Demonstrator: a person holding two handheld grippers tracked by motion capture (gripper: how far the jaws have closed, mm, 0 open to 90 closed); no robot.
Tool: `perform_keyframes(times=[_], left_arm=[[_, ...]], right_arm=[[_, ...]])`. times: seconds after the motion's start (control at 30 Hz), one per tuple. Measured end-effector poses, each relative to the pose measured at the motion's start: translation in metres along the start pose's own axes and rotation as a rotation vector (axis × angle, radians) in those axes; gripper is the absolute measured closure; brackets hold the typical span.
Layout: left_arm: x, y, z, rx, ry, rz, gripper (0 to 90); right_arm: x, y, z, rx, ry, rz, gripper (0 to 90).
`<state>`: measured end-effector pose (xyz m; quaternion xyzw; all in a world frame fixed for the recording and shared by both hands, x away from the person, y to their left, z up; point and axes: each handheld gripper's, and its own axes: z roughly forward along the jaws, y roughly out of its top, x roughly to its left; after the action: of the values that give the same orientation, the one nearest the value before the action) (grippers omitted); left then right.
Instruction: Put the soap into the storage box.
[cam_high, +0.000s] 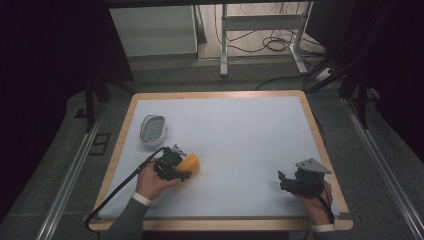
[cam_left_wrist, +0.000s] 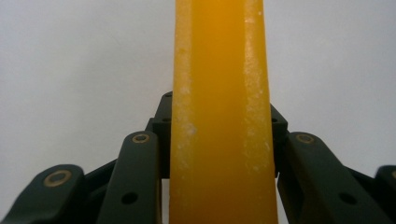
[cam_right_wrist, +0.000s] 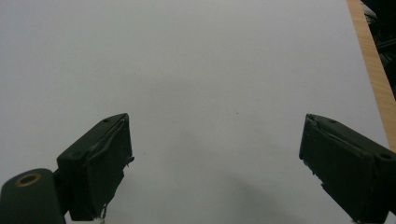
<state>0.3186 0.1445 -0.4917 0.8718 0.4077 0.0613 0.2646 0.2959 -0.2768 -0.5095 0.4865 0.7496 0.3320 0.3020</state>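
The step in hand looks like the pick-up of the orange, block-shaped bar of soap-like material (cam_high: 190, 163), which lies on the white sheet-covered table (cam_high: 240, 130) toward seven o'clock from the table's middle. The left gripper (cam_high: 184, 168) has its two black jaws clamped on the bar's two long sides; in the left gripper view the orange bar (cam_left_wrist: 222, 121) runs straight up between them, its faces dusted with pale scuffs, and the pads press against it on both sides. So the grasp appears made, and whether the bar is already clear of the sheet cannot be told. At about eleven o'clock from the bar, near but apart from it, sits a pale oval ribbed dish (cam_high: 153, 127); my guess is that the bar belongs there, so the next move would call for a lift, a short carry toward eleven o'clock, and a level lowering onto the ribs before letting go. The left hand (cam_high: 152, 182) comes in from six o'clock, forearm angled toward one o'clock, the gripper held low and nearly level. The right gripper (cam_high: 281, 180) rests at the table's five o'clock corner, aimed toward nine o'clock, its jaws spread wide over bare sheet with nothing between them.
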Motion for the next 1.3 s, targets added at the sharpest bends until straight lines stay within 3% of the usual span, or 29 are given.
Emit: perform_keyframes(times=[0.3,0.63,1.3], left_arm=[[0.004,-0.001,-0.011,-0.034,0.011,-0.004,61.0],[0.009,-0.001,-0.017,-0.038,-0.021,-0.007,61.0],[0.023,-0.001,-0.035,-0.069,0.012,-0.027,61.0]], right_arm=[[0.0,0.0,0.0,0.001,-0.001,-0.001,9.2],[0.0,-0.001,0.0,0.004,-0.003,-0.001,9.2],[0.0,-0.001,0.0,0.004,-0.004,-0.002,9.2]])
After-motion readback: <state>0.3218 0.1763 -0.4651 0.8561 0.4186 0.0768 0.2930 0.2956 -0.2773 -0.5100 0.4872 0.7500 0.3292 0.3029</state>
